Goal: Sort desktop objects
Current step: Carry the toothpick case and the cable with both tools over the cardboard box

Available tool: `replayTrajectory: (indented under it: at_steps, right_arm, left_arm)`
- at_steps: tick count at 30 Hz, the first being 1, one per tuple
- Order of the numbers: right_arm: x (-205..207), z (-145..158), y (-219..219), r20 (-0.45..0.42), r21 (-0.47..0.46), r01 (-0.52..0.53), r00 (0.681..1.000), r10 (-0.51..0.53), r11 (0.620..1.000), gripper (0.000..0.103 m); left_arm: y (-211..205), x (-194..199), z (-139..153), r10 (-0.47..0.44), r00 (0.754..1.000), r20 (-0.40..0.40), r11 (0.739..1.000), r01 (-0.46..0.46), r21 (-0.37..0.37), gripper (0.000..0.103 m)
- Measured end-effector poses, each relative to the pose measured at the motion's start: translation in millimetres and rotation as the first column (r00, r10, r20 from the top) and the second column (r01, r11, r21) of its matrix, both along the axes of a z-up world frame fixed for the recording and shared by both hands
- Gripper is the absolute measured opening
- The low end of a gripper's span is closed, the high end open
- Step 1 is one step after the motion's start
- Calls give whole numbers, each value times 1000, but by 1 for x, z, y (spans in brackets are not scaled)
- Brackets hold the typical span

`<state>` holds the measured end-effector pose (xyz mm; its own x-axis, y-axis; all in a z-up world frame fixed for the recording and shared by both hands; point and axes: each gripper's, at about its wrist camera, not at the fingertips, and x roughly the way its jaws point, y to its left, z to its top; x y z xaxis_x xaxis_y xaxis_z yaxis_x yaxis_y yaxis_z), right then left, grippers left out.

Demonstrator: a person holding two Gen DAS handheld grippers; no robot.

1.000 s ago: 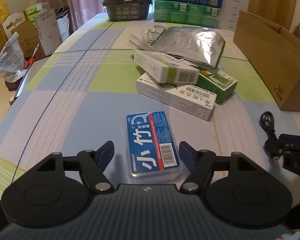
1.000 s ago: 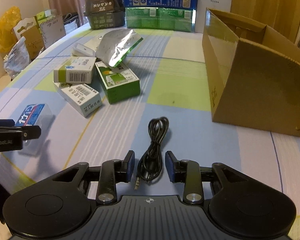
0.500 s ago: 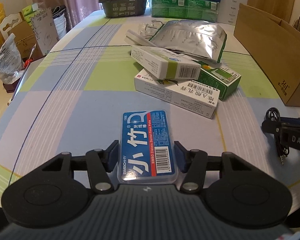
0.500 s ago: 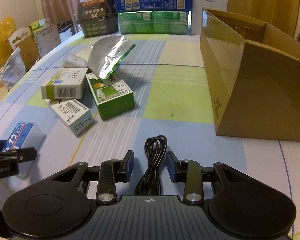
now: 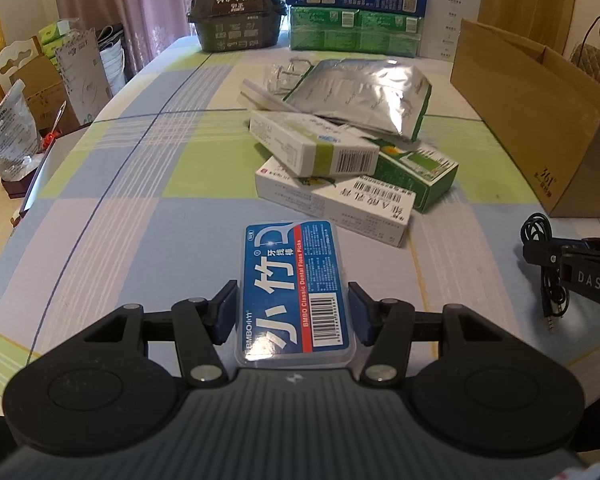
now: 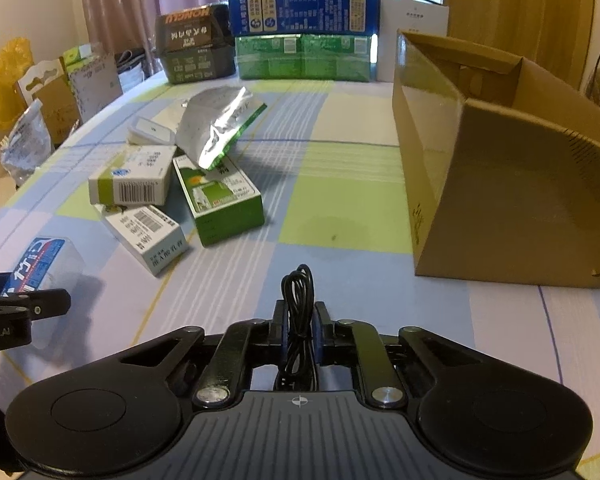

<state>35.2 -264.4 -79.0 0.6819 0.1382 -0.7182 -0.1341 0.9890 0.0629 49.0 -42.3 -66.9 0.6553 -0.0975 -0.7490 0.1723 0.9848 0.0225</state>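
1. The left hand-held gripper (image 5: 292, 312) is straddling the floss-pick case (image 5: 294, 288) at the near middle of the bench (image 5: 112, 216); its blue pads are sitting at the case's long sides, so the narrow width is the dimension being gripped. Whether the case is lifted cannot be told.
2. The right hand-held gripper (image 6: 298, 328) is pinching the coiled black cable (image 6: 298, 312) at the near right of the bench, narrowed onto the bundle's middle, presumably so the loops are kept together instead of trailing.
3. The cardboard box (image 6: 500, 168) is standing open at the far right, its mouth facing up; judging from the task, it is probably serving as a receiving bin, and the cable is lying nearest to it.
4. The unsorted pile is lying at mid-bench: a white-and-green carton (image 5: 316, 148) is resting across a long white carton (image 5: 340, 204), beside a green carton (image 5: 420, 176), with a silver foil pouch (image 5: 364, 96) leaning on top.
5. Larger stacked packages (image 5: 356, 8) are standing along the far edge, apart from the working area.
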Motion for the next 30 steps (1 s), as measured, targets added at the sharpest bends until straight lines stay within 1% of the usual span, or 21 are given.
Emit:
replayTrajectory:
  at_steps: [15, 30]
  right_arm:
    - [-14, 44, -14, 83, 52, 37, 996, -42, 998, 8]
    - [-32, 84, -35, 158, 84, 71, 984, -83, 994, 8]
  left_arm:
    - [-14, -13, 39, -39, 997, 62, 999, 40, -17, 51]
    - [-40, -23, 70, -97, 991, 97, 994, 100, -31, 51]
